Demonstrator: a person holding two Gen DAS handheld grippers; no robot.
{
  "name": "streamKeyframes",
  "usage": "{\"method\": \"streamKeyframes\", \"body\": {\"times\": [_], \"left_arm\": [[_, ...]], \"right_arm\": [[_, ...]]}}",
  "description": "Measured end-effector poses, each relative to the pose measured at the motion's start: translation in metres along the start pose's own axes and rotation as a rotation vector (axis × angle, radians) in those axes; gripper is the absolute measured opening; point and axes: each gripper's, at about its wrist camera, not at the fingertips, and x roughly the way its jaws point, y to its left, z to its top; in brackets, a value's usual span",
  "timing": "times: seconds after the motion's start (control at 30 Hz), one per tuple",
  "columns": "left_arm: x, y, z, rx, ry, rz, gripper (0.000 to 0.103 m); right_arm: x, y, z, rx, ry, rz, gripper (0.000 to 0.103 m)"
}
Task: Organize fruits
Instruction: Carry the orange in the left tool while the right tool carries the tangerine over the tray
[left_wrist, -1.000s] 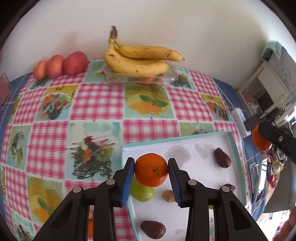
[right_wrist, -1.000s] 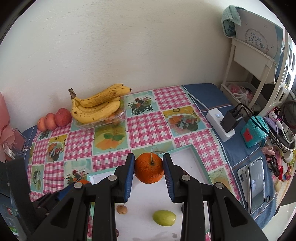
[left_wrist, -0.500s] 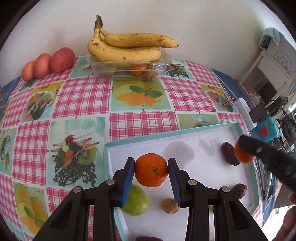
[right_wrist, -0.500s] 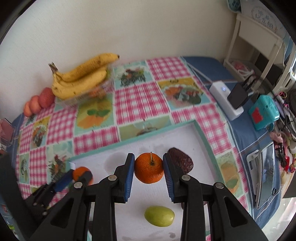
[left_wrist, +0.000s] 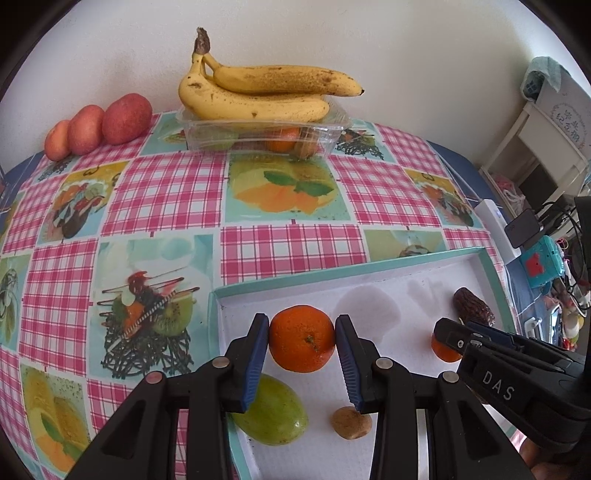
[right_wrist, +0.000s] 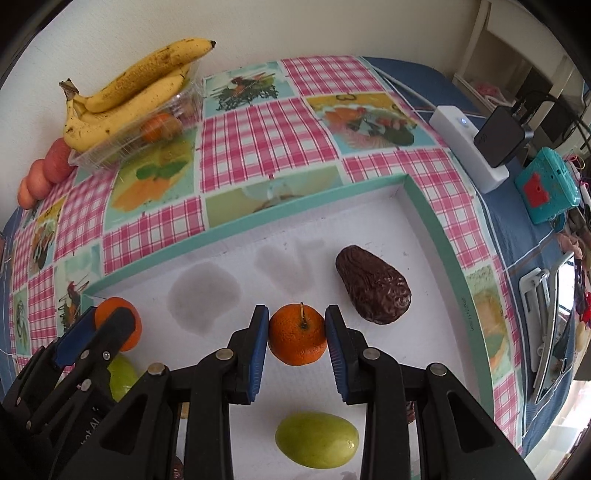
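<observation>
Checked fruit-print tablecloth (left_wrist: 166, 192) against a white wall; teal-rimmed white tray (left_wrist: 332, 267) at near edge.
Bananas (left_wrist: 258, 92) rest on a clear plastic punnet (left_wrist: 258, 129) at the wall. Left gripper (left_wrist: 301, 338) is clamped on a mandarin (left_wrist: 301, 338) over the tray; right gripper (right_wrist: 297, 334) is clamped on a second mandarin (right_wrist: 297, 336) beside a wrinkled dark brown fruit (right_wrist: 373, 284).

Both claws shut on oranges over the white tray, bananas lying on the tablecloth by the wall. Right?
One error: the bananas lie on top of a clear plastic box, as the left wrist view shows. Otherwise right: left claw and right claw each grip an orange over the tray.
</observation>
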Motion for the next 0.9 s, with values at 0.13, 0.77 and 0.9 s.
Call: {"method": "streamKeyframes", "body": {"times": [0.13,0.77,0.9], "left_arm": [[0.0045,0.0016,-0.0016,-0.005,0.018,0.008,0.04],[0.009,0.0028,-0.0016,-0.008,0.048,0.021,0.04],[0.0094,0.0033,-0.0018,-0.012,0.055,0.018,0.04]], "right_arm": [[0.0028,-0.0015,-0.0023,0.001,0.001,-0.001,0.033],[0.0041,0.0008,-0.002,-0.009,0.007,-0.017,0.034],[0.0046,0.0025,-0.0011,-0.018,0.008,-0.028,0.034]]}}
